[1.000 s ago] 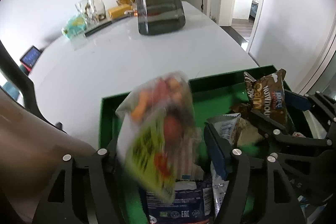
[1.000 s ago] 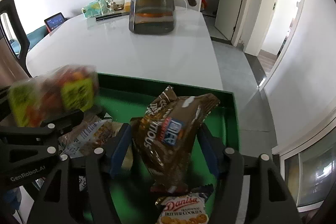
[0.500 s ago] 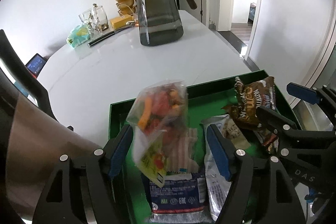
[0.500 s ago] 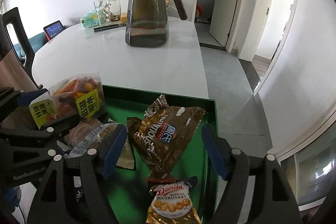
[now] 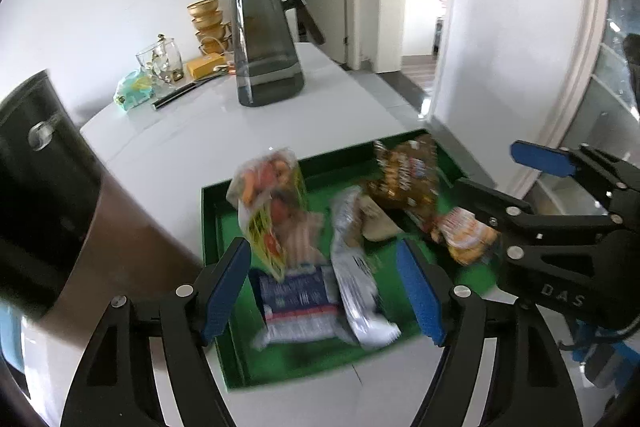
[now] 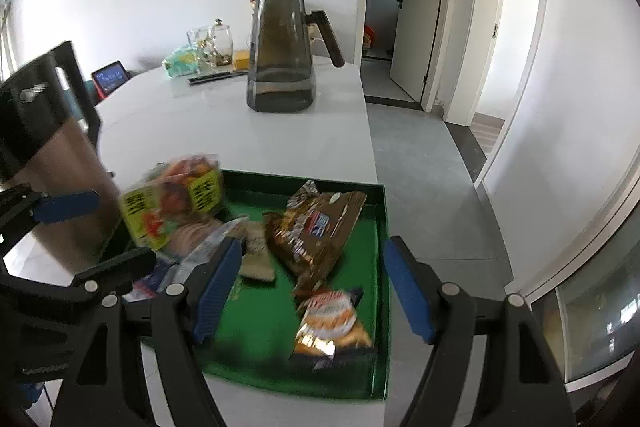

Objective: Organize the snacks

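Observation:
A green tray (image 5: 224, 343) (image 6: 380, 267) on the white table holds several snack packs. A clear bag of colourful snacks (image 5: 270, 203) (image 6: 172, 207) leans at its left. A brown pack (image 5: 408, 179) (image 6: 320, 231) leans at the right, with an orange cookie pack (image 6: 332, 323) (image 5: 468, 239) in front of it. A blue-and-white pack (image 5: 296, 299) and a silver pack (image 5: 356, 283) lie in the middle. My left gripper (image 5: 324, 291) is open and empty above the tray's near edge. My right gripper (image 6: 310, 291) is open and empty above the tray.
A dark glass pitcher (image 5: 266, 43) (image 6: 282, 47) stands far back on the table. Glass jars (image 5: 160, 61), gold bowls (image 5: 208, 23) and a small screen (image 6: 110, 79) sit at the back. A steel and black flask (image 5: 44, 195) (image 6: 44, 163) stands left of the tray.
Both grippers have let go of their packs and pulled back and up. The clear bag and the brown pack now rest in the tray.

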A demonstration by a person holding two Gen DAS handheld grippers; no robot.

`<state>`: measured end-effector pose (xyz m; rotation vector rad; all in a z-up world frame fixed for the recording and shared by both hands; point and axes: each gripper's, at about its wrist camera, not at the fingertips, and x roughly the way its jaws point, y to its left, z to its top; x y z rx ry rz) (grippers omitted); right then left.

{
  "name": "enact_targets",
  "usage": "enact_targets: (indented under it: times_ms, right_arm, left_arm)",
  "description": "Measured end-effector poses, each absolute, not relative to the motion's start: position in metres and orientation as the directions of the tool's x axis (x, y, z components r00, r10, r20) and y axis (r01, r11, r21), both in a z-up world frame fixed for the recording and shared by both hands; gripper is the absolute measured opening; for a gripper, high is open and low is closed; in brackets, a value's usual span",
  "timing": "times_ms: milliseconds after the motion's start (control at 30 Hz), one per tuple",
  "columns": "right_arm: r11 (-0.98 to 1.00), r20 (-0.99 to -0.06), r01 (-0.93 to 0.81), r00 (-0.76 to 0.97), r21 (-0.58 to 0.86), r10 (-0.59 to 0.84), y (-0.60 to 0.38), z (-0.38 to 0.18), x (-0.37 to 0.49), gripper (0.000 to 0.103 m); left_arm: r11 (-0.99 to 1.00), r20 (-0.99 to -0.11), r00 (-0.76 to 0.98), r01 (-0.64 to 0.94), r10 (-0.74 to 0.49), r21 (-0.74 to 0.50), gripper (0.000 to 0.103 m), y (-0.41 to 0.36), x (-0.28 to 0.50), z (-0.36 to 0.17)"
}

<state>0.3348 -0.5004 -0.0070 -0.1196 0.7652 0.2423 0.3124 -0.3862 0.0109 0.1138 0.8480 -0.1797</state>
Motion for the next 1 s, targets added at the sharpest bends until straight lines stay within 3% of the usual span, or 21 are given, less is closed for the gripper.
enact_targets:
  times_ms: [633, 1000]
  right_arm:
    - [0.970, -0.694, -0.243, 0.701, -0.011, 0.167, -0.425, 0.039, 0.160, 0.102]
    - [0.974, -0.726, -0.226, 0.672, -0.011, 0.147, -0.379, 0.032, 0.090, 0.103]
  left_arm:
    - [0.961, -0.717, 0.679, 0.272, -0.157, 0.047, 0.071, -0.305, 0.157, 0.044]
    - [0.947, -0.737, 0.647, 0.321, -0.194, 0.033, 0.071, -0.256, 0.104, 0.038]
